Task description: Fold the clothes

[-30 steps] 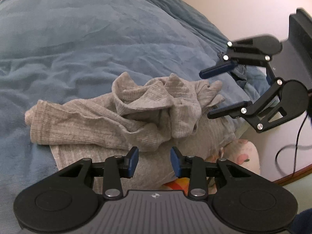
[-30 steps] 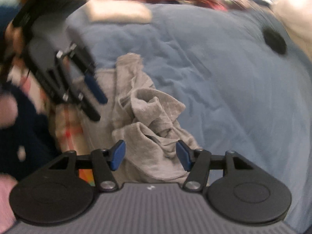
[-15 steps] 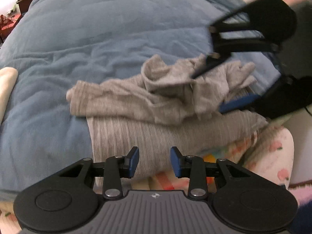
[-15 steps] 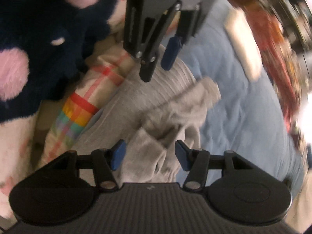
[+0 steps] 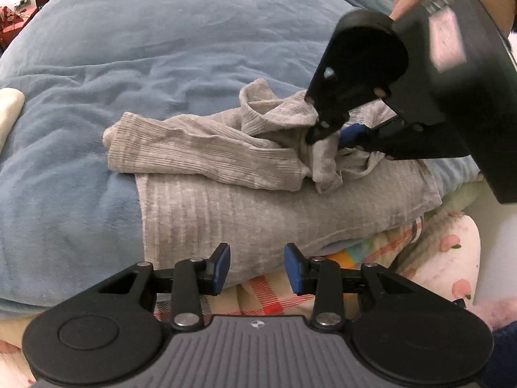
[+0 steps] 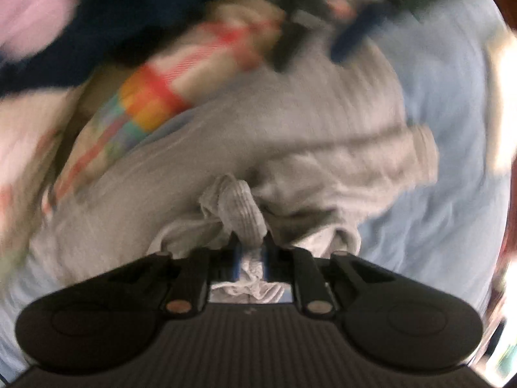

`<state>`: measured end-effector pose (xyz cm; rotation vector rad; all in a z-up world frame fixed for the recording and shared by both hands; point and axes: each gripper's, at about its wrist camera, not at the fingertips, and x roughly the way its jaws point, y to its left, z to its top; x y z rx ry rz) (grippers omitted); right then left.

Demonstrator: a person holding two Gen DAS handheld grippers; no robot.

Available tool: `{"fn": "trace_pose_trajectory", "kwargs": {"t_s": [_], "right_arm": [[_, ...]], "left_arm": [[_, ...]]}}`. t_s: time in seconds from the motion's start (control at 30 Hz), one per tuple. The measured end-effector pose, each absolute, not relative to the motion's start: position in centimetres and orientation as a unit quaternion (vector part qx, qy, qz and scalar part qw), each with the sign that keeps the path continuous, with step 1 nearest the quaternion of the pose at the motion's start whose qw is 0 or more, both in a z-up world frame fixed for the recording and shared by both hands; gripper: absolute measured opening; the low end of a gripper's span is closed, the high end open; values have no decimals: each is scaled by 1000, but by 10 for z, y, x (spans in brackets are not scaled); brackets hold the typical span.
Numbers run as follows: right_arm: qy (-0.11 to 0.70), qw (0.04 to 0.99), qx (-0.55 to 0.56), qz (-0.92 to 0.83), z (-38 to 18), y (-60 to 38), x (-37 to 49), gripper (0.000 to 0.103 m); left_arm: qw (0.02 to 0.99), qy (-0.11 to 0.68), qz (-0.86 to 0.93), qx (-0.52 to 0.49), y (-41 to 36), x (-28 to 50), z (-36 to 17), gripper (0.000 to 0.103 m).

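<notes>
The grey top point(image 5: 226, 161) lay crumpled on the blue duvet point(image 5: 129, 48), its bunched sleeve running left to right across the flatter body panel. The right gripper point(image 6: 250, 253) sat at the right end of that bunch, jaws closing on a gathered fold – cloth was pinched between the pads. The left gripper point(image 5: 257, 268) hung at the top's near hem, partly open and empty – the sleeve cuff lay beyond it, up-left.
</notes>
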<state>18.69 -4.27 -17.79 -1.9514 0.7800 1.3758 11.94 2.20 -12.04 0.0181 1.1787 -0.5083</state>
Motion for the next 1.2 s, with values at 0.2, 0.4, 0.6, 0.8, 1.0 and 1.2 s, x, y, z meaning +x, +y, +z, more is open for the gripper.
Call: {"fn": "trace_pose_trajectory", "kwargs": {"t_s": [0.2,0.4,0.6,0.8,1.0,1.2], "right_arm": [[378,434,-644,503,-151,-63,203,10],[480,590,-482,435,-115,-102,233,10],[560,727,-219,331,-81,-156,273,9],[518,811,-16,270,-30,-204,298,9],[452,863,56,217,37,-230,321,9],[387,897,73,202,103,-242,322,9]], "left_arm": [[811,531,-244,26,24,130,-112,36],[832,492,-249,60,19,157,-90,36],[847,456,-254,97,13,187,-66,36],[853,444,-260,89,12,213,-47,36],[873,410,-256,64,18,233,-12,34],[890,357,-276,62,13,237,31,34]]}}
